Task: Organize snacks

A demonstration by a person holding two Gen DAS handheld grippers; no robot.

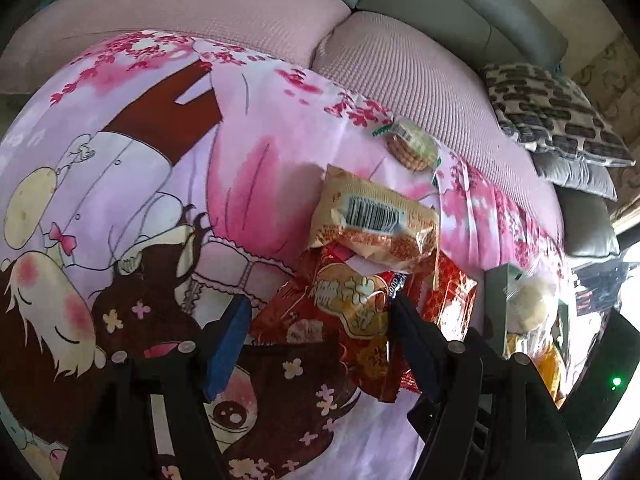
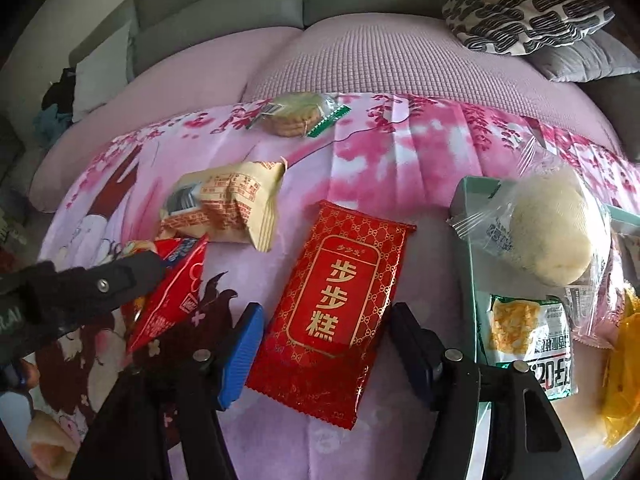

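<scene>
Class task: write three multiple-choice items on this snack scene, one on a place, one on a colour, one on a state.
1. The clear-wrapped pale round bun lies: A on the black-and-white cushion; B on the pale green tray; C on the grey sofa back.
2. The flat red packet has lettering in: A gold; B blue; C black.
3. The right gripper is: A shut on biscuits; B shut, empty; C open.
B: the tray is under it. A: gold characters show. C: gaps flank the packet between its fingers.

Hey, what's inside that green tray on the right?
In the green tray: a pale round bun in clear wrap, a green-white packet and a yellow wrapper. The tray floor beneath them is hidden.
</scene>
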